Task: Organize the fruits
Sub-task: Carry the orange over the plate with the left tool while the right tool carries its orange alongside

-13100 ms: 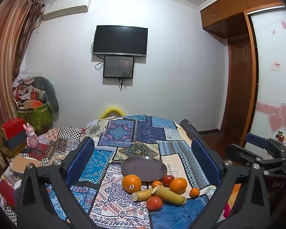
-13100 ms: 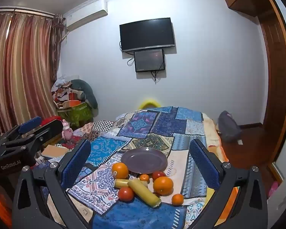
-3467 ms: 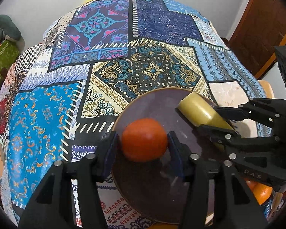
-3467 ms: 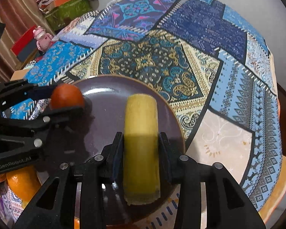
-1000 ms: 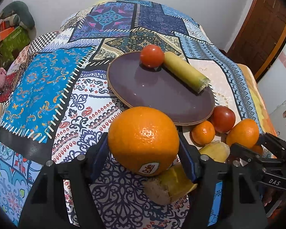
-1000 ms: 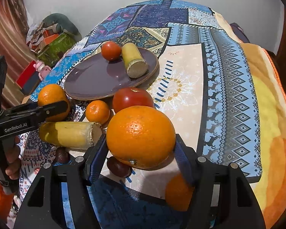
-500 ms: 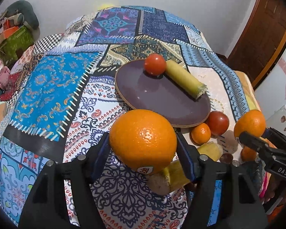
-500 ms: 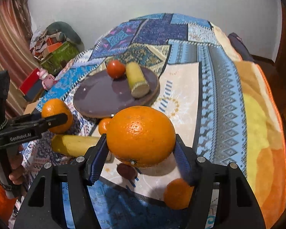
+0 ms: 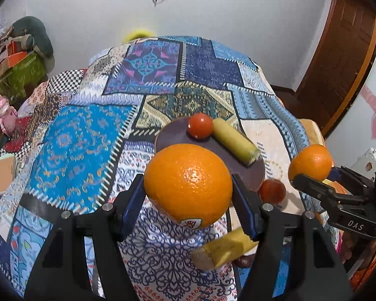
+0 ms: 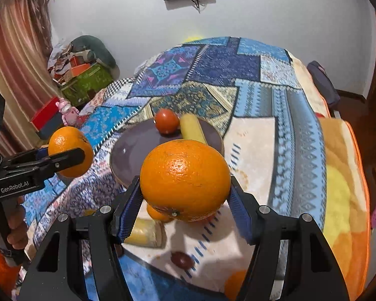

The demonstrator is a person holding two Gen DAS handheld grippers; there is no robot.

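My left gripper (image 9: 188, 200) is shut on a big orange (image 9: 188, 184) with a sticker, held above the patchwork cover. My right gripper (image 10: 184, 198) is shut on another big orange (image 10: 185, 179), also held in the air. Each gripper with its orange shows in the other view: the right one (image 9: 310, 164) and the left one (image 10: 70, 150). The dark purple plate (image 10: 135, 150) lies beyond, with a red tomato (image 10: 166, 121) and a yellow-green stalk piece (image 10: 191, 128) on it. The same plate (image 9: 168, 135), tomato (image 9: 200, 125) and stalk piece (image 9: 234, 145) show in the left wrist view.
On the cover near me lie a second yellow stalk piece (image 9: 223, 249), a red tomato (image 9: 272, 190), a small mandarin (image 10: 233, 284) and a dark small fruit (image 10: 182, 259). Boxes and clutter (image 10: 85, 75) stand at the left wall. A wooden door (image 9: 338, 62) is at the right.
Both grippers have risen higher and tilted up with their oranges still held. The fruit on the cover now sits lower and partly hidden behind the held oranges.
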